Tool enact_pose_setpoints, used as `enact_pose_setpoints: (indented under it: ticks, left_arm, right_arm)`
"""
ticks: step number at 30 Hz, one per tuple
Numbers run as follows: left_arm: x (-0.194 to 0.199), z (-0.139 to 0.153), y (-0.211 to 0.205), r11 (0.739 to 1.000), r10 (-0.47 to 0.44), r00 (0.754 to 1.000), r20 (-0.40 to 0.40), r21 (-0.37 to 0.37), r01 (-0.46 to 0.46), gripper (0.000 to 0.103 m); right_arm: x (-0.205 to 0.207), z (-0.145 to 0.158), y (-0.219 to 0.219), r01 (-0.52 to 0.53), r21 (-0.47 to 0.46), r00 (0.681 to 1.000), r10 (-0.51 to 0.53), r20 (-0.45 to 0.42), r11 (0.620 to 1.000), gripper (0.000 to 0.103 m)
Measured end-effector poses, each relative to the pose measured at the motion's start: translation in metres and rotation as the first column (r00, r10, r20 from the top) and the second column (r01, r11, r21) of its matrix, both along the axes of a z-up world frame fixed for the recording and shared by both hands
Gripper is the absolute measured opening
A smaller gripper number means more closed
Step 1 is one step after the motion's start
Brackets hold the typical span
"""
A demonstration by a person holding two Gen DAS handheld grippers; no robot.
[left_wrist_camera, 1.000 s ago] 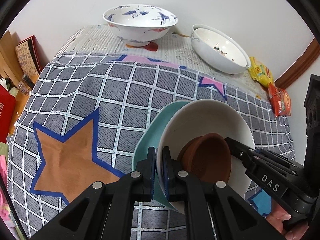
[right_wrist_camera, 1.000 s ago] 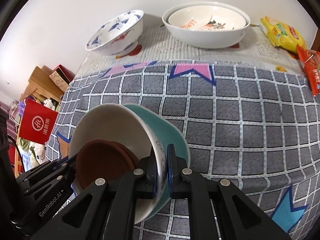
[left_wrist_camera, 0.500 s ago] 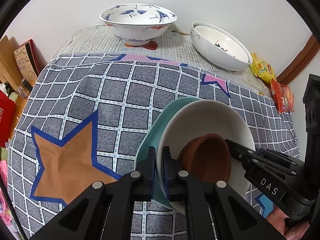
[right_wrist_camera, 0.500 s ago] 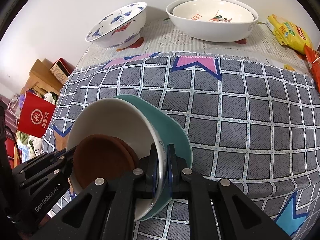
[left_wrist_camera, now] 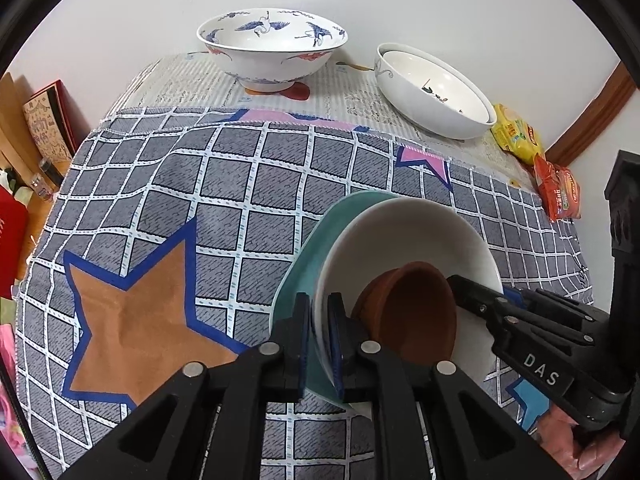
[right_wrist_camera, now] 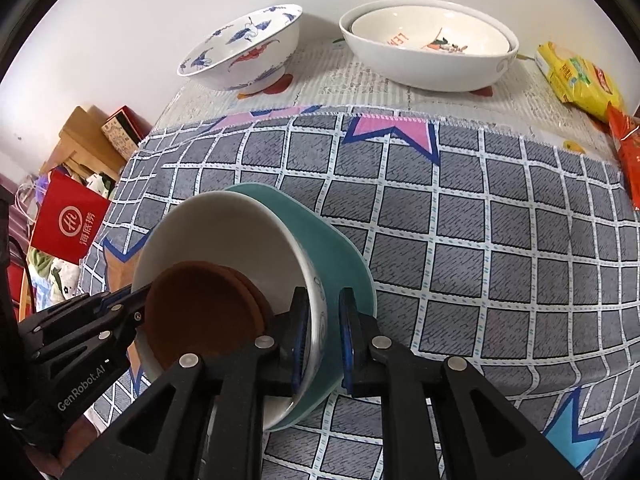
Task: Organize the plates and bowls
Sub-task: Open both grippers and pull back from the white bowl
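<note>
A nested stack stands on the checked cloth: a teal bowl [left_wrist_camera: 316, 256] [right_wrist_camera: 320, 240] holds a white bowl [left_wrist_camera: 408, 236] [right_wrist_camera: 216, 232], with a small brown bowl [left_wrist_camera: 412, 312] [right_wrist_camera: 200, 316] inside. My left gripper [left_wrist_camera: 319, 308] straddles the stack's left rim. Its jaws are opening, though the pads still look pressed on the rim. My right gripper [right_wrist_camera: 323, 300] straddles the opposite rim. Its jaws are opening too, and the rim sits between them with a sliver of slack. A blue crane-pattern bowl [left_wrist_camera: 272, 52] [right_wrist_camera: 244, 52] and two nested white bowls [left_wrist_camera: 436, 92] [right_wrist_camera: 428, 52] stand at the back.
Yellow and orange snack packets [left_wrist_camera: 516, 136] [right_wrist_camera: 580, 76] lie at the table's right back corner. A red bag [right_wrist_camera: 68, 220] and boxes [left_wrist_camera: 48, 120] stand off the left edge. A person's hand [left_wrist_camera: 580, 452] holds the right gripper. A wall runs behind the table.
The jaws of both grippers have parted slightly around the stack's rim, the right pair more than the left. The bowls and both hands have stayed in place.
</note>
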State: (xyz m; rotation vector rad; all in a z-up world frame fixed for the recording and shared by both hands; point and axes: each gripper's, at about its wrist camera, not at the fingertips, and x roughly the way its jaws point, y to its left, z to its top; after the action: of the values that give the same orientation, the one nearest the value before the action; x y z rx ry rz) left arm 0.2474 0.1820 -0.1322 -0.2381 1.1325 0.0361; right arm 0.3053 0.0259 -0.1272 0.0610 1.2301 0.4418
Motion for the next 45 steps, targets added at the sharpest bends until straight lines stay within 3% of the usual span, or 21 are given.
enact_pose_setpoints:
  ticks: [11, 16, 18, 21, 23, 26, 33, 37, 39, 41, 43, 45]
  left_arm:
    - [-0.029, 0.026, 0.001, 1.0, 0.008, 0.998, 0.056, 0.003, -0.008, 0.013]
    - [-0.053, 0.045, -0.008, 1.0, -0.014, 0.994, 0.105, 0.022, 0.012, 0.02]
    - [-0.063, 0.053, -0.016, 0.999, -0.035, 0.992, 0.124, 0.034, 0.031, 0.021]
    - [-0.082, 0.067, -0.033, 0.997, -0.062, 0.984, 0.165, 0.05, 0.055, 0.021]
    - [-0.093, 0.075, -0.041, 0.997, -0.064, 0.98, 0.191, 0.057, 0.054, 0.027]
    - [-0.112, 0.086, -0.055, 0.996, -0.07, 0.968, 0.241, 0.068, 0.055, 0.045]
    - [-0.153, 0.103, -0.091, 0.987, -0.151, 0.942, 0.299, 0.098, 0.127, 0.06]
    - [-0.178, 0.111, -0.115, 0.977, -0.187, 0.924, 0.333, 0.165, 0.138, 0.07]
    - [-0.191, 0.116, -0.124, 0.975, -0.197, 0.916, 0.351, 0.169, 0.145, 0.077]
    - [-0.201, 0.119, -0.131, 0.976, -0.199, 0.909, 0.367, 0.161, 0.148, 0.083]
    - [-0.211, 0.122, -0.139, 0.973, -0.209, 0.901, 0.382, 0.175, 0.151, 0.087]
    - [-0.219, 0.124, -0.147, 0.968, -0.221, 0.895, 0.389, 0.202, 0.151, 0.09]
  right_arm:
    - [-0.022, 0.022, -0.004, -0.038, -0.004, 0.998, 0.039, 0.047, 0.999, 0.016]
    - [-0.049, 0.04, -0.014, -0.054, -0.004, 0.994, 0.054, 0.093, 0.999, 0.016]
    - [-0.061, 0.049, -0.022, -0.042, -0.012, 0.992, 0.043, 0.122, 0.999, 0.019]
    - [-0.082, 0.067, -0.039, -0.002, -0.018, 0.982, 0.005, 0.19, 1.0, 0.03]
    - [-0.099, 0.08, -0.052, 0.028, -0.02, 0.969, -0.023, 0.246, 0.999, 0.038]
    - [-0.124, 0.097, -0.075, 0.081, -0.014, 0.95, -0.073, 0.303, 0.997, 0.047]
    - [-0.172, 0.115, -0.118, 0.172, -0.031, 0.935, -0.153, 0.32, 0.985, 0.047]
    - [-0.199, 0.119, -0.141, 0.243, -0.029, 0.92, -0.221, 0.323, 0.97, 0.047]
    - [-0.218, 0.122, -0.151, 0.269, -0.028, 0.905, -0.243, 0.349, 0.963, 0.057]
    - [-0.233, 0.125, -0.16, 0.291, 0.004, 0.89, -0.272, 0.365, 0.957, 0.074]
    - [-0.247, 0.128, -0.166, 0.296, 0.01, 0.883, -0.278, 0.379, 0.955, 0.082]
    - [-0.258, 0.13, -0.17, 0.293, -0.013, 0.881, -0.265, 0.393, 0.956, 0.084]
